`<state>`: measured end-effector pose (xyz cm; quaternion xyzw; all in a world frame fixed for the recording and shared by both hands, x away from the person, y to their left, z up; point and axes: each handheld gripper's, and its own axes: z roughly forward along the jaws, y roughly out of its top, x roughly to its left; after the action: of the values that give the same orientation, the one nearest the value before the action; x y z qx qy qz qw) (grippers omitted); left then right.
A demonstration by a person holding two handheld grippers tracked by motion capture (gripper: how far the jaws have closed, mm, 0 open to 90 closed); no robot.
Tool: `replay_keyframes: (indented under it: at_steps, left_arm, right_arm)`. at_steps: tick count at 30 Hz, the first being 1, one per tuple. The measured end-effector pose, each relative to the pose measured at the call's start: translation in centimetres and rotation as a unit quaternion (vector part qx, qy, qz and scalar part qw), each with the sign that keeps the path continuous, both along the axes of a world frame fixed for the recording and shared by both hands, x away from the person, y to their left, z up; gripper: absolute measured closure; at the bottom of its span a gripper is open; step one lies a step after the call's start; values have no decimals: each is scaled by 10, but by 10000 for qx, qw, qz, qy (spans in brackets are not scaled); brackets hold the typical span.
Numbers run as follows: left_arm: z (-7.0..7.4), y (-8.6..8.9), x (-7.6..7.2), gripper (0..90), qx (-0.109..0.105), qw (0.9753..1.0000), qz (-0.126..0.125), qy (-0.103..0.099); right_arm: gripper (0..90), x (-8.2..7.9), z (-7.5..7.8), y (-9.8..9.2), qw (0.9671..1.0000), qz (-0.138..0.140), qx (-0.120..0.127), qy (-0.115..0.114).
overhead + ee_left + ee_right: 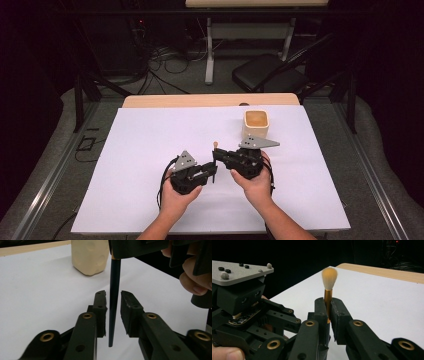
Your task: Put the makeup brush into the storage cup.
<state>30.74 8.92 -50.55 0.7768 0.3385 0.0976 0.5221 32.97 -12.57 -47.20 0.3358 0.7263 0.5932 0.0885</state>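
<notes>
A small brush stands upright, with pale bristles (329,277), a gold ferrule and a dark tapered handle (113,315). My right gripper (327,301) is shut on the ferrule, bristles pointing up. The handle hangs down between the jaws of my left gripper (113,293), which is open, with a gap on one side of the handle. In the high view the two grippers meet at the table's middle: left gripper (214,172), right gripper (216,155), and the brush tip (215,144) just above them.
A cream square cup (256,123) stands on the white sheet (150,150) behind the right gripper; in the left gripper view the cup (88,255) is beyond the handle. The wooden table edge (175,100) runs along the back, with a chair (267,75) behind.
</notes>
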Motion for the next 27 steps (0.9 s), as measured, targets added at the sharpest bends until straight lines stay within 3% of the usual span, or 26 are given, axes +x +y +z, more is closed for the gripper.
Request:
replay_keyframes:
  at_steps: [27]
  left_arm:
    - [0,11,0,582,72,9998,153,-43]
  right_arm:
    - [839,5,7,-10,9997,-165,-55,-166]
